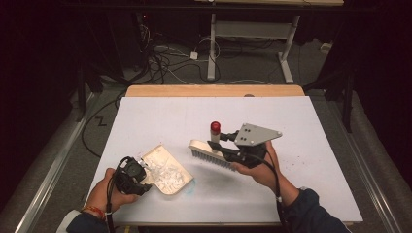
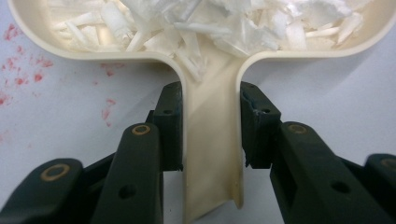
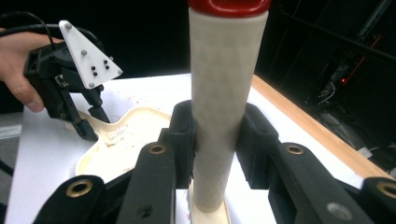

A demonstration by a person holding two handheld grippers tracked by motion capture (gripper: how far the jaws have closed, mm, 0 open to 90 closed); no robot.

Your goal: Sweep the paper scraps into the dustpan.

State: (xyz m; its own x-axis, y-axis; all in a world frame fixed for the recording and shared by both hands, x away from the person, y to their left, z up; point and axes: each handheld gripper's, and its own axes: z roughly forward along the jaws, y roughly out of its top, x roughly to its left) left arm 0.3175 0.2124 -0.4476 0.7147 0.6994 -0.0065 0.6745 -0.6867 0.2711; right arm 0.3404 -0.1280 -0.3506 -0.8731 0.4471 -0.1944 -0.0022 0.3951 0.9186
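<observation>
Dustpan [image 1: 167, 173], heaped with white scraps [image 2: 224, 18], sits handle-first in the clamped left gripper [image 2: 212, 128]; right gripper [image 3: 217, 140] squeezes the brush [image 1: 214, 154] handle, lifted just right of it. Tilting the pan could spill scraps over its low rim

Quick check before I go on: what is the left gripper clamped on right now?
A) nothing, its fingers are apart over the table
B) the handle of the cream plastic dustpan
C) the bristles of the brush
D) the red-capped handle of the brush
B: in the left gripper view the left gripper has its fingers pressed against both sides of the cream plastic dustpan handle, white shreds lying in the pan.
</observation>
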